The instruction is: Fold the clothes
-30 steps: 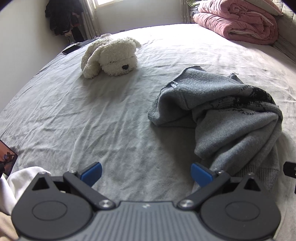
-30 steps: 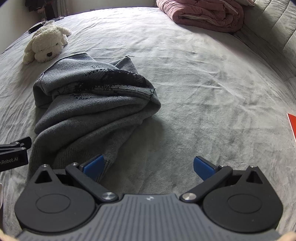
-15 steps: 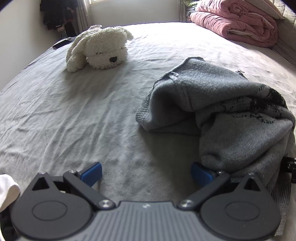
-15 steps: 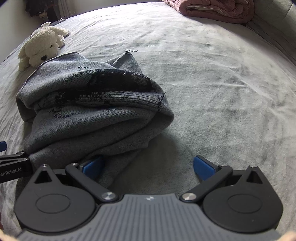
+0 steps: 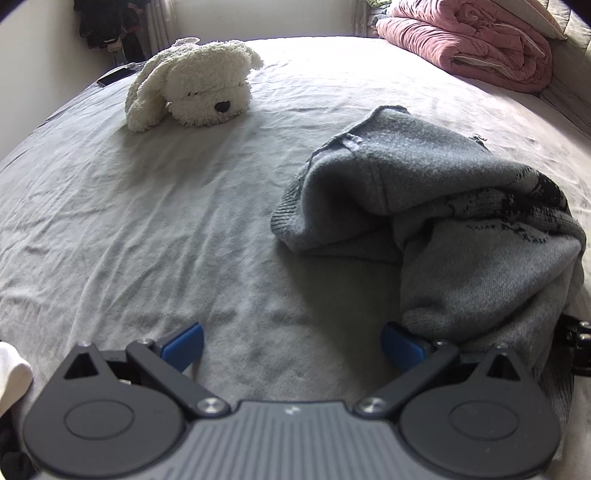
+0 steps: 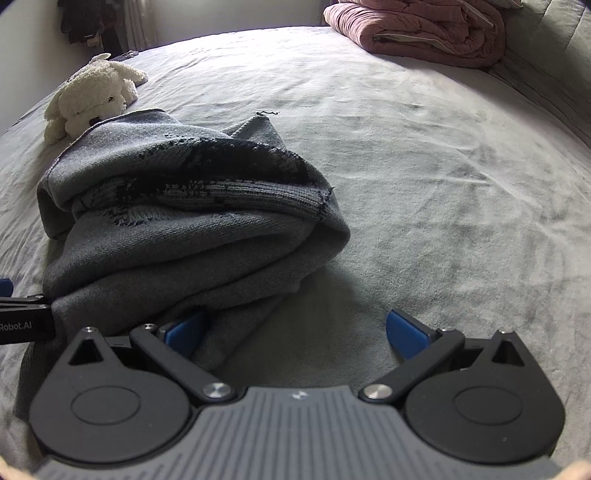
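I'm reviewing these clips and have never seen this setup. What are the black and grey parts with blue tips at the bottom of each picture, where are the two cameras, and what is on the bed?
There is no robot arm: a person holds one two-finger gripper in each hand, and each carries a fisheye camera looking forward along its blue-tipped fingers. One picture is from the left gripper, the other from the right gripper. Both are open and hold nothing. Between them, on the grey bed sheet, lies a crumpled grey sweater with a dark pattern, not yet folded; its near edge reaches each gripper's inner finger. Farther away lie a white plush dog and a folded pink quilt.
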A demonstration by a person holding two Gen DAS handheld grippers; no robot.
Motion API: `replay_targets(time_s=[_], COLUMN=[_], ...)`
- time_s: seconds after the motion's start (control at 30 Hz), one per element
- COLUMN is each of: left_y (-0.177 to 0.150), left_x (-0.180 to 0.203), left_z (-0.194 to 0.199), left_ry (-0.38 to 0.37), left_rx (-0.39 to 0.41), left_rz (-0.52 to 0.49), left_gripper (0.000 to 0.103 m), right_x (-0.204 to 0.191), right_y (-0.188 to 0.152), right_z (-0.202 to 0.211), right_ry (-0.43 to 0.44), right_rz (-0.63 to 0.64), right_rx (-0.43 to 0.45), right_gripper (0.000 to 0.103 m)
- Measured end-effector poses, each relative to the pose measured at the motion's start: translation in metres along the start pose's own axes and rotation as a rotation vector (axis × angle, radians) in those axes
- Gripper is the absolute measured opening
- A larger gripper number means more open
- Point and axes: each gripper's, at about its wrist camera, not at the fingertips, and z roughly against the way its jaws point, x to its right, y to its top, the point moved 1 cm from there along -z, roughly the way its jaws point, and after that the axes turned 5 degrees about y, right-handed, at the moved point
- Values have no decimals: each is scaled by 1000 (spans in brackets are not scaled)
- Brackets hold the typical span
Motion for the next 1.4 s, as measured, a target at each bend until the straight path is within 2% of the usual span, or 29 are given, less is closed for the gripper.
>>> replay_targets(time_s=[0.1,0.27,0.4,0.43,0.57,0.7,0.77,0.8,0.87,0.9,0.97,1.03,1.13,1.4], left_y=[1,7,16,19,32,44,51,54,59,61,64,65,65,46], left_x=[-2,-7,-16,-20,-30,-29,-25,-21,-16,-14,-13,-14,-14,-33], left_z=[3,11,15,17,23,14,6,4,0,-1,-3,-3,6,41], left_ry=[-11,-58,-95,-114,-209,-345,-398,-397,-389,-381,-375,-355,-311,-245], left_rx=[-1,48,61,66,91,39,6,2,-11,-19,-40,-51,-23,81], left_rz=[2,41,94,114,195,299,354,366,392,407,444,468,447,284], left_gripper=[102,101,97,96,92,85,75,72,56,52,29,15,10,9], right_x=[1,3,5,6,14,24,28,30,33,35,38,40,45,48], right_y=[2,6,10,13,20,26,29,29,30,30,31,33,35,34], right_z=[4,10,15,17,25,29,29,30,31,32,34,36,37,44], right_ry=[26,68,105,116,122,101,96,97,100,102,103,88,80,72], right_rz=[-19,-50,-74,-79,-98,-114,-121,-127,-137,-142,-147,-144,-144,-122], right_rx=[-3,-7,-6,0,34,56,60,60,61,61,66,78,85,109], right_gripper=[103,103,94,91,90,90,90,90,90,90,90,91,91,91])
